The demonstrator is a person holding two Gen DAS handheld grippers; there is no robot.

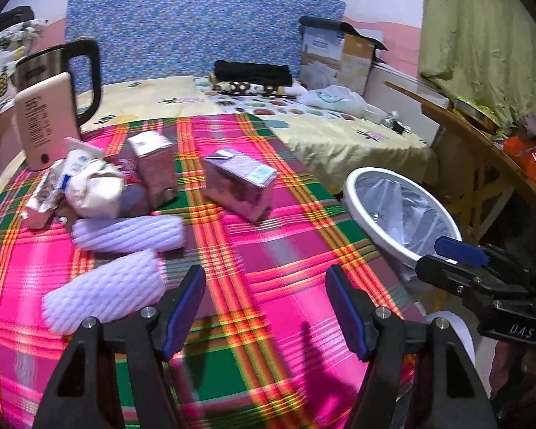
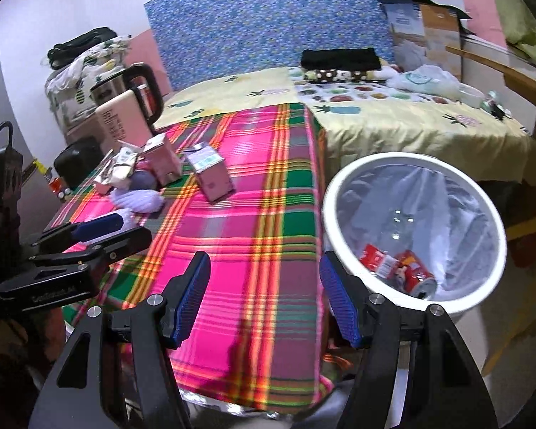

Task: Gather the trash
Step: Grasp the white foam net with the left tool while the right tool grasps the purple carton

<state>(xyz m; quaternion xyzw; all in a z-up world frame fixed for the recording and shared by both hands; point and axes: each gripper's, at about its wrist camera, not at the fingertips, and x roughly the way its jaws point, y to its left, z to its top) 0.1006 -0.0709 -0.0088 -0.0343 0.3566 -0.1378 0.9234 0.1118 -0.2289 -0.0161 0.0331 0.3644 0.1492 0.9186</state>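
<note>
On the plaid-covered table (image 1: 286, 250) lie two pink cartons (image 1: 239, 186) (image 1: 153, 168), two white foam sleeves (image 1: 128, 234) (image 1: 103, 291) and a heap of crumpled wrappers (image 1: 85, 186). My left gripper (image 1: 266, 279) hovers open over the cloth, just right of the nearer sleeve, with nothing between its fingers. My right gripper (image 2: 264, 264) is open over the table's right edge, beside the white bin (image 2: 339, 186). The bin has a clear liner and holds a red can (image 2: 414, 271) and a clear bottle. Each gripper shows at the edge of the other's view.
A steel kettle (image 1: 53, 60) and a beige box (image 1: 46, 121) stand at the table's far left. A bed (image 1: 339, 132) with folded clothes and a cardboard box (image 1: 339, 53) lies behind. Wooden furniture (image 1: 464, 125) stands right of the bin.
</note>
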